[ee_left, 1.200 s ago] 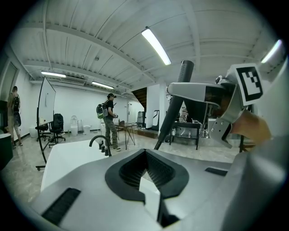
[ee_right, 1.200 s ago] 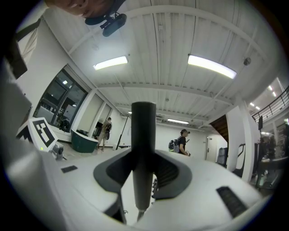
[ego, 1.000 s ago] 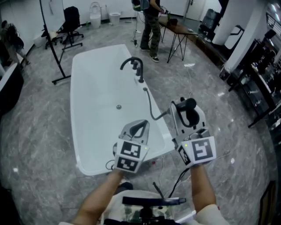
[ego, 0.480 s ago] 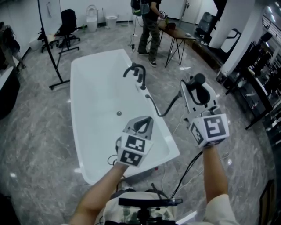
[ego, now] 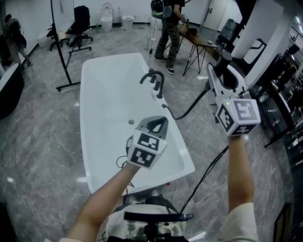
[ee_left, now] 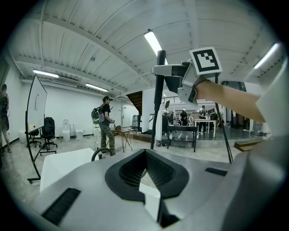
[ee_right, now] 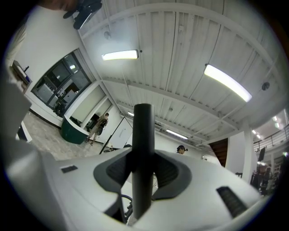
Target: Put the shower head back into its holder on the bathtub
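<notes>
The white bathtub (ego: 106,90) lies lengthwise ahead, with a black curved tap (ego: 154,78) and fittings on its right rim. My right gripper (ego: 222,75) is raised high to the right of the tub, shut on the black shower head (ego: 226,56), whose handle stands up between the jaws (ee_right: 143,126). Its dark hose (ego: 189,108) sags from the gripper down to the rim (ego: 164,107). My left gripper (ego: 162,121) hovers over the tub's near right edge, shut and holding nothing. In the left gripper view the shower head (ee_left: 158,90) and right gripper (ee_left: 174,74) show above the jaws.
A person (ego: 166,26) stands beyond the tub's far end beside a folding table (ego: 199,40). A wheeled board stand (ego: 61,61), an office chair (ego: 80,21) and a toilet (ego: 105,14) are at the back left. Dark racks (ego: 284,75) line the right. A cable (ego: 208,165) trails over the marble floor.
My right gripper has risen and moved farther away to the right with the shower head, drawing the hose up off the rim. My left gripper has stayed almost in place.
</notes>
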### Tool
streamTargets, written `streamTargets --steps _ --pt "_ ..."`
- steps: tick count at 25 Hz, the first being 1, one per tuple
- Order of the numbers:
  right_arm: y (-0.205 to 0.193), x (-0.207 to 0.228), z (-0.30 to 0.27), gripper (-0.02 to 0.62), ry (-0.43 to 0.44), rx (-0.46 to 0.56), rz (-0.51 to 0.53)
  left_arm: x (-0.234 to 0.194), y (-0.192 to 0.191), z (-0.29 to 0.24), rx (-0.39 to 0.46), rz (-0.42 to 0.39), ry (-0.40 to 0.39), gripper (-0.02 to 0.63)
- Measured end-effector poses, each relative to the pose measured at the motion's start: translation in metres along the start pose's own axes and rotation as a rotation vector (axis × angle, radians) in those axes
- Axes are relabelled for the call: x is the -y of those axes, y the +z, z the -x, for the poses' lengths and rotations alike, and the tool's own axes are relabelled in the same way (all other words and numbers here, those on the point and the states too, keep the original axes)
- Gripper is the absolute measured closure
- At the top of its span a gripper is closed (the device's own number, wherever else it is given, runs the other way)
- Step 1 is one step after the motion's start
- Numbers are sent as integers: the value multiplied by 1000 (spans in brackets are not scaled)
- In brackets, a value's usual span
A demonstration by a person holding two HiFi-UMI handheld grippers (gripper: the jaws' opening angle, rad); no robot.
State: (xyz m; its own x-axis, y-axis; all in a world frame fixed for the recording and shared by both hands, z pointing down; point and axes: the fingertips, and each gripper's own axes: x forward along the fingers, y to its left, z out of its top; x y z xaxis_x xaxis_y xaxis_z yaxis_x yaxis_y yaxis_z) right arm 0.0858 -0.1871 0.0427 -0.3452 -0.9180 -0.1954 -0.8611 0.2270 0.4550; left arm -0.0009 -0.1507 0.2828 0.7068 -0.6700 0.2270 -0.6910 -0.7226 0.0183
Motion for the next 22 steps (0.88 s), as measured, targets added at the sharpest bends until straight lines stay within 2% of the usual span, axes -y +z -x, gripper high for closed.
streamTargets --steps 10,22 --pt "11 40 -55 459 41 54 -14 -29 24 -36 30 41 82 600" --pt "8 84 -122 460 152 146 -4 -51 48 -130 60 81 179 600"
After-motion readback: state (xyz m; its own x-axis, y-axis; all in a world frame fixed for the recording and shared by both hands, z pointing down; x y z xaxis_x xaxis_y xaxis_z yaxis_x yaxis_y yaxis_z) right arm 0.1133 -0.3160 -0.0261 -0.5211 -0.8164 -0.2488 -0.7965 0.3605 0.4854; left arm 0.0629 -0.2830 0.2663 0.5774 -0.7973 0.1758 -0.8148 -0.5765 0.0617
